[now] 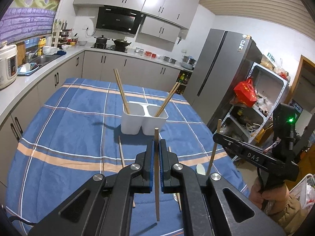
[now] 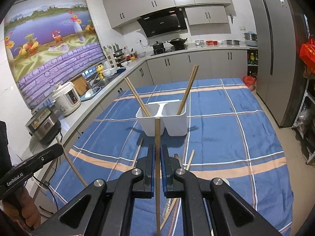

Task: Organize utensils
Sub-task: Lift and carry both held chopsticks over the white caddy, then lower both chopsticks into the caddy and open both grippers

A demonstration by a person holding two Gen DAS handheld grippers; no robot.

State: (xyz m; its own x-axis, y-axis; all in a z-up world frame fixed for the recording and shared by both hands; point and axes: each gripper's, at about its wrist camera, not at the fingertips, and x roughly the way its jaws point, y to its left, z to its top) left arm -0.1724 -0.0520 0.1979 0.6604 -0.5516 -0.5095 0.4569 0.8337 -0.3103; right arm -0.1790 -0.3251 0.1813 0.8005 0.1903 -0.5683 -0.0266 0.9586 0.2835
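The left gripper (image 1: 157,147) is clamped on one chopstick (image 1: 157,175) and the right gripper (image 2: 157,153) on another chopstick (image 2: 157,177) — each stick stands upright between the blue pads. Beyond both, on the blue plaid cloth (image 1: 69,118), sits the white two-cell holder (image 1: 144,121) with chopsticks leaning out of either cell — well apart from the tips.

Table (image 1: 59,137) mid-room, cloth (image 2: 226,137) over it. Two-compartment holder (image 1: 144,122) toward the table's far half; chopsticks (image 1: 121,90) in left compartment lean left, chopsticks (image 1: 168,98) in right compartment lean right. Loose chopsticks (image 1: 121,151) on the cloth nearer than the holder. Counter (image 1: 23,84) along the left, stove (image 1: 110,46) behind, fridge (image 1: 220,68) far right.
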